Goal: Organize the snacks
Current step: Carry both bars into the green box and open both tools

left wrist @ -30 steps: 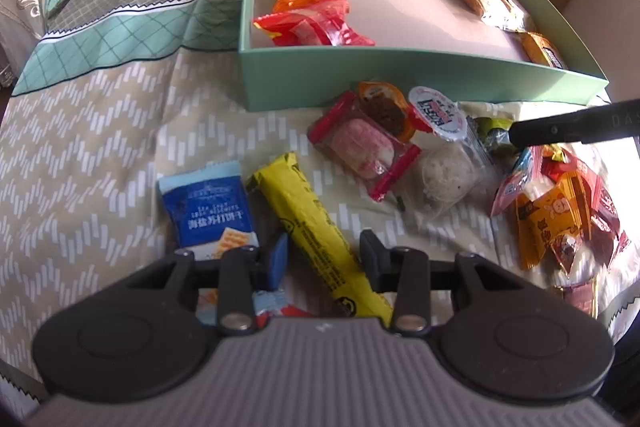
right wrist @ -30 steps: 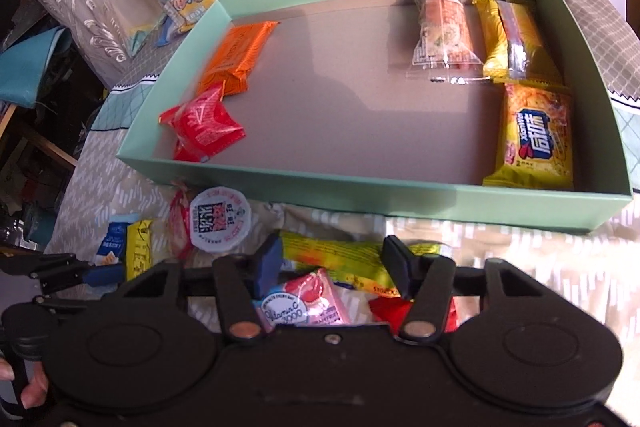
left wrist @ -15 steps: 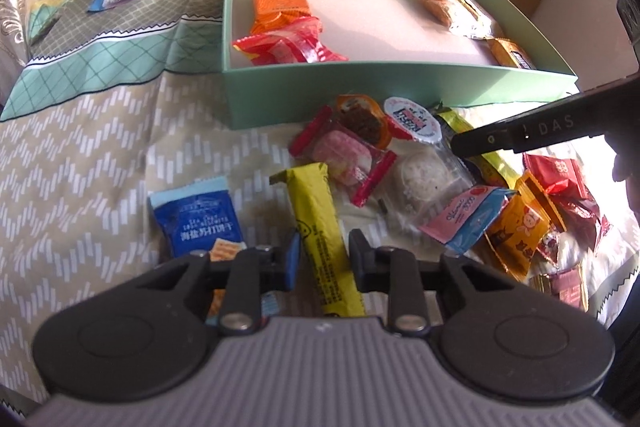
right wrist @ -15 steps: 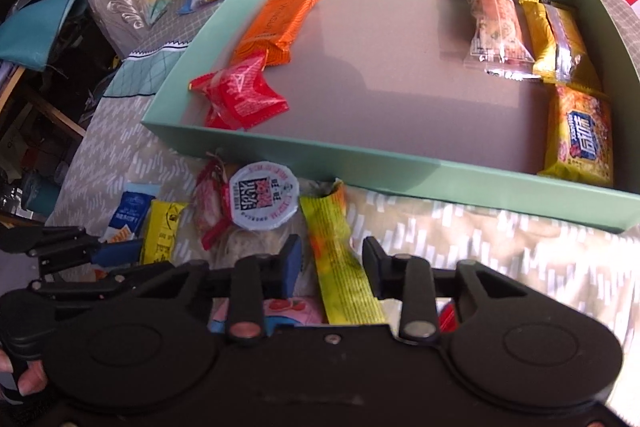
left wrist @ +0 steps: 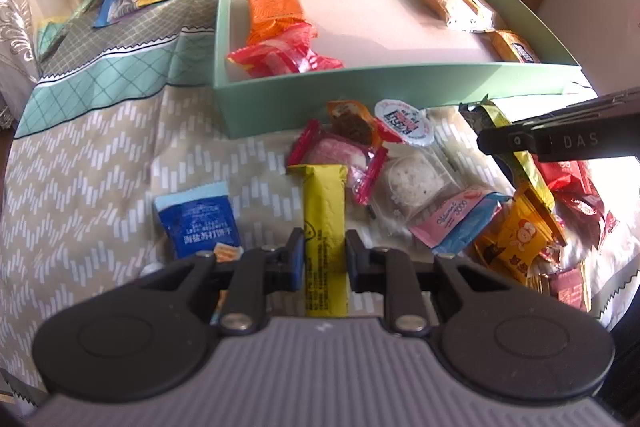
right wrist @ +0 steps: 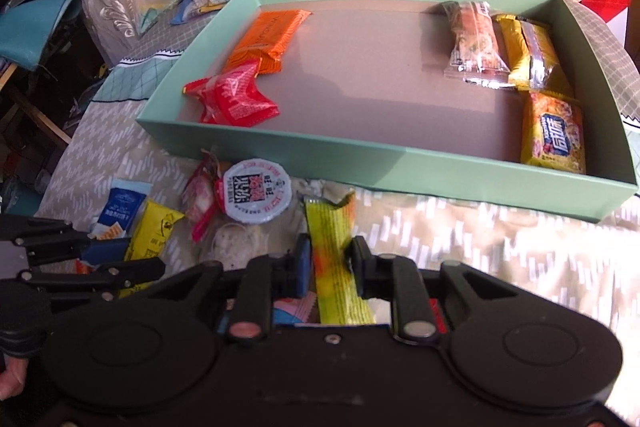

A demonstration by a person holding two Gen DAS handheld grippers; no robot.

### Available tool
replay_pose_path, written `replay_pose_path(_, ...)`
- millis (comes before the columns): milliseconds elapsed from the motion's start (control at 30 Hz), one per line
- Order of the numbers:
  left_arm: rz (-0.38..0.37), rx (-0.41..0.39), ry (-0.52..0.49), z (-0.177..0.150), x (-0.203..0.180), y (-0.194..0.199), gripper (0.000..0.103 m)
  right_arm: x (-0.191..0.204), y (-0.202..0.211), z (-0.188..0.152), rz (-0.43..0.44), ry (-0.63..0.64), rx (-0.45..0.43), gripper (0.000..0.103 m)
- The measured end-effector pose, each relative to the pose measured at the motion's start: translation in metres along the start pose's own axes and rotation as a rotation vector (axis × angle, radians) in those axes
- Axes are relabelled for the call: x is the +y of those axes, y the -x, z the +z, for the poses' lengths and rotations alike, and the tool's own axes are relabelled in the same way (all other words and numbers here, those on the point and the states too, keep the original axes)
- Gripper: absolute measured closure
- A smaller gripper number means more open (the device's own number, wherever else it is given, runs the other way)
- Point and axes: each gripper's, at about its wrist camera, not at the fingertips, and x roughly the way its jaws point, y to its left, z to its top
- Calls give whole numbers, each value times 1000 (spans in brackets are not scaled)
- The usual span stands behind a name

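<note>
Left tool (left wrist: 324, 259) closing, pads pressing yellow bar (left wrist: 324, 223). Right tool (right wrist: 330, 267) clamped on yellow-green stick pack (right wrist: 334, 259) (both beside snack pile), cloth-covered surface, near mint box's (right wrist: 360, 157) front wall.

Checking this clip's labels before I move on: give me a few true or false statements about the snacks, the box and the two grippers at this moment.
1. The left gripper has a yellow bar between its closing jaws. True.
2. The right gripper holds the round lidded cup. False: it is shut on a yellow-green stick packet.
3. The green box is empty. False: several snacks lie inside, among them an orange packet.
4. The blue cracker packet lies outside the box. True.
</note>
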Motion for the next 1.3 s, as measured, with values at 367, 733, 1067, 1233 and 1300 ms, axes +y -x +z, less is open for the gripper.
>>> replay_pose_path(367,-53,-120,57,44,12,43,83,-21,40,22,71,-108,-67,82)
replay_pose_path(733,-78,-180,-1,171,1,6,83,-68,35,130,46,-221,-167,82)
replay_pose_path(1067,-54,-87,-22,234,4,-87,83,-103,-56,185,-15,-265,-107,82)
replay_pose_path(1233,-4,-84,-25,243,9,-108,81,-105,-83,196,-39,-245,-96,82)
replay_pose_path(1300,21,-109,-22,243,10,-104,42,-104,-85,198,-24,-260,-95,70)
